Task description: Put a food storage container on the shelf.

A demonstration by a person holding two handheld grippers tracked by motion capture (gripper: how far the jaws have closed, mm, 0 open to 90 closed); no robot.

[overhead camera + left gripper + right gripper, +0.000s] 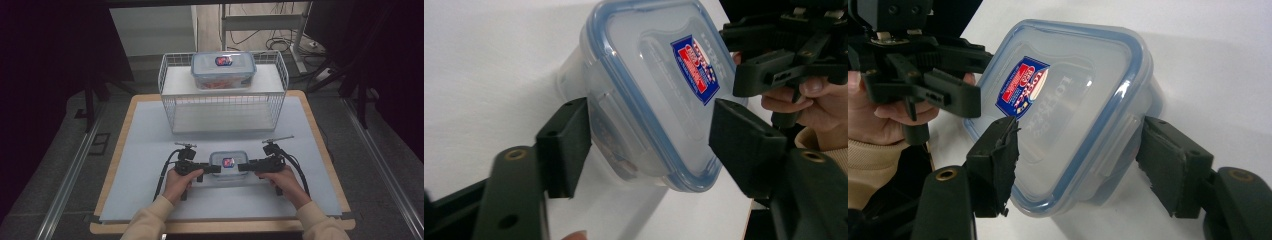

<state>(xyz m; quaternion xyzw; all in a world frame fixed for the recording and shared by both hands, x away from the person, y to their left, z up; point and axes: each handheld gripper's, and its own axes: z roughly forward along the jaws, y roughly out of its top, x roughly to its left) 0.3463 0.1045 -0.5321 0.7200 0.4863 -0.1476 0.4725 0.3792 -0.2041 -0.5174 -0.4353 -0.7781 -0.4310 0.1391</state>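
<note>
A small clear food container (228, 165) with a blue-rimmed lid and a red-and-blue sticker sits on the white mat near the front of the table. My left gripper (216, 169) comes at it from the left and my right gripper (242, 167) from the right, each held in a hand. In the left gripper view the jaws (651, 135) straddle one end of the container (649, 85), pads against its side clip and lid rim. In the right gripper view the jaws (1078, 155) clasp the opposite end of the container (1083, 100) the same way.
A white wire rack (222, 107) stands at the back of the table. On its top shelf rests a larger lidded container (223, 70) with something orange inside. The mat (150, 150) covers a wooden tabletop; dark floor and cables lie beyond.
</note>
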